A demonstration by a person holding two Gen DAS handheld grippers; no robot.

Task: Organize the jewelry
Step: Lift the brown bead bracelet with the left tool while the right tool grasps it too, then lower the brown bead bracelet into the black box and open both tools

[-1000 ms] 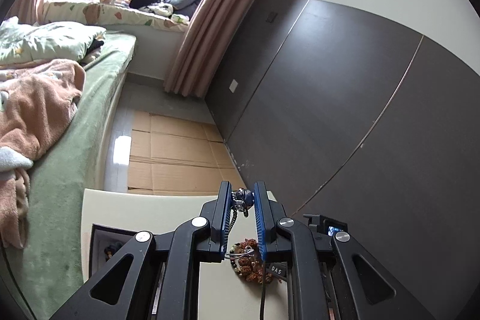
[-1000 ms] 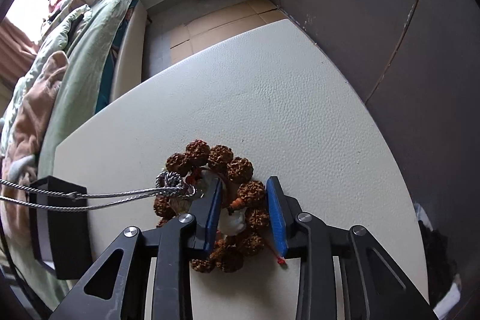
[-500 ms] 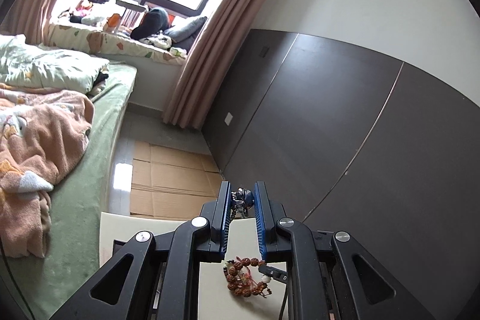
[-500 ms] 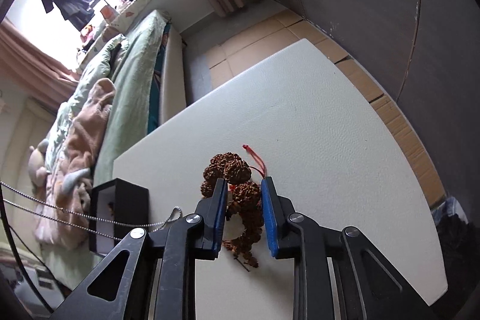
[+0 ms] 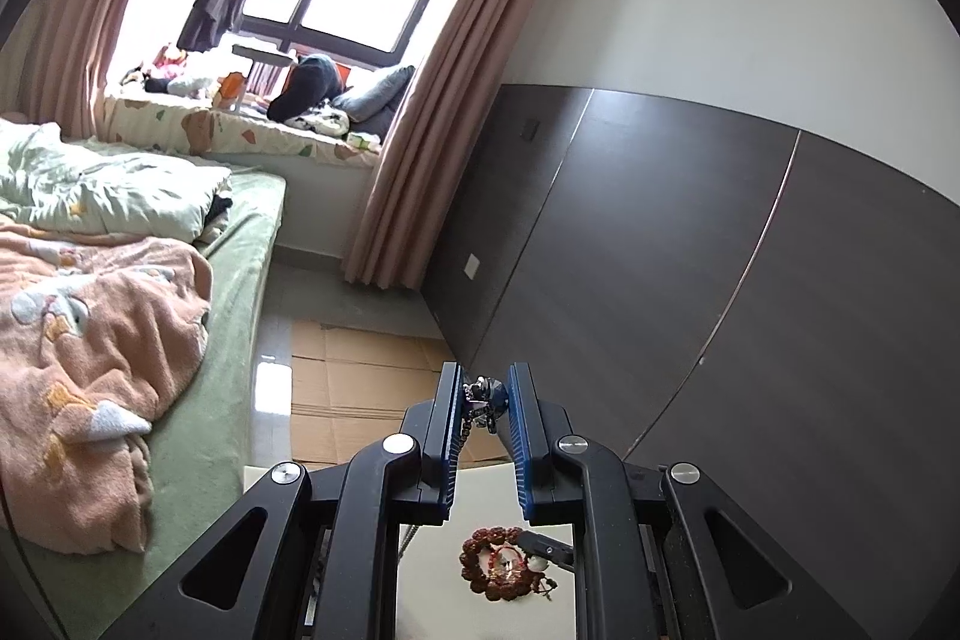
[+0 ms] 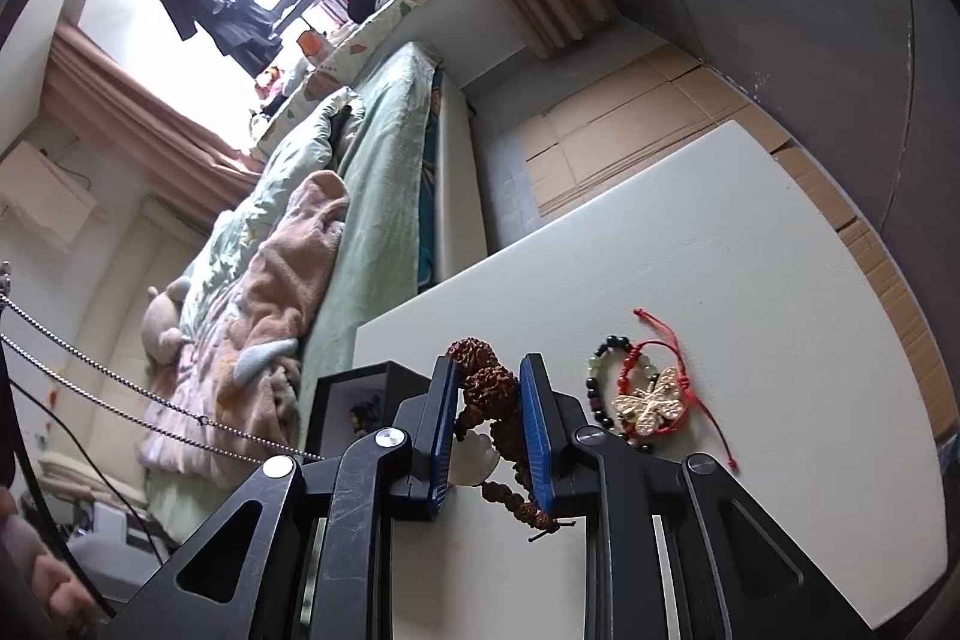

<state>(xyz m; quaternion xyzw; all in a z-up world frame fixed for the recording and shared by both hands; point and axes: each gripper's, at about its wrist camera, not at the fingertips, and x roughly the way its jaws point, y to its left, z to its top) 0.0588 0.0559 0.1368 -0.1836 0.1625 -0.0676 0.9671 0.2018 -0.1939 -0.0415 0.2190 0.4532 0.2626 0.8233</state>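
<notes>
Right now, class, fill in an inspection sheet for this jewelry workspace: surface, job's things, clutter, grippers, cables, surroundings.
Surface: white table, mostly bare.
Job's things: brown seed-bead bracelet lifted; silver chain stretched in the air; butterfly brooch, red cord bracelet and dark bead bracelet on the table; black box open.
Clutter: nothing seen.
Grippers: right gripper clamps the seed-bead bracelet, having just closed; left gripper pinches the chain's clasp.
Cables: dark cable at left.
Surroundings: bed, curtains, window.

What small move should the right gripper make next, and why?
Probably carry the seed bracelet left to the black box. The right gripper is shut on it, lifted off the table, and the open box stands just beside it.
</notes>
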